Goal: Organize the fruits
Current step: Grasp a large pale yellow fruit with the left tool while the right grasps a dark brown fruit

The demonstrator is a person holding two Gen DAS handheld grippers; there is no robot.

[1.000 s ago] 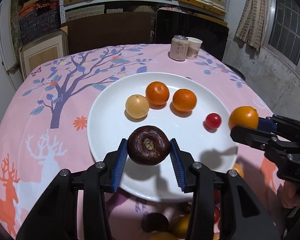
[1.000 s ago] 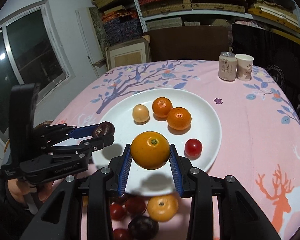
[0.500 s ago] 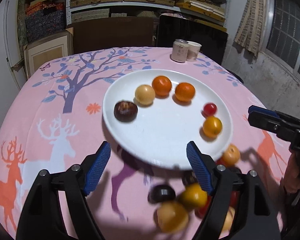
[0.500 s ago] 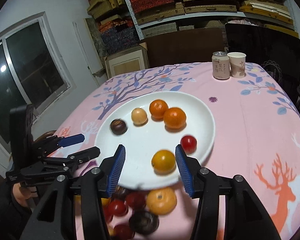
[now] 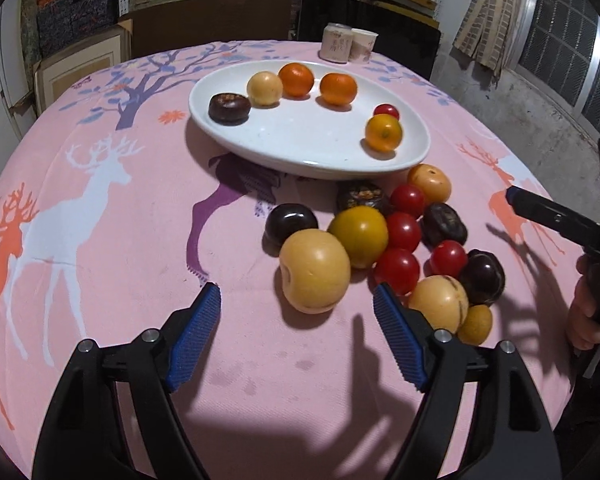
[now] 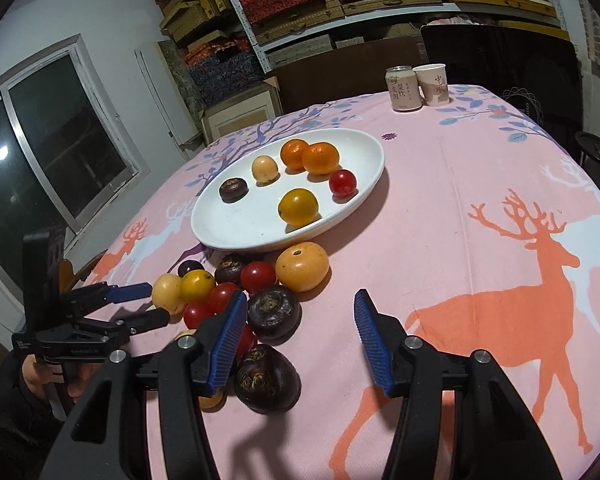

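Before me: one surface (image 6: 460, 208) under a pink cloth printed with orange and white deer and a blue-purple tree. At its far edge, one drinks can (image 6: 403, 89) and one paper cup (image 6: 433, 84), upright, side by side, touching or nearly so. Behind them, a dark chair back (image 6: 500, 64). Along the back wall, metal shelving (image 6: 340, 0) stacked with woven and red patterned boxes. Below the shelves, a framed panel (image 6: 240, 116) leaning against them. To my left, a dark sliding window (image 6: 52, 152); to my right, a barred window (image 5: 568, 36) with a checked cloth (image 5: 488, 32) hanging beside it.
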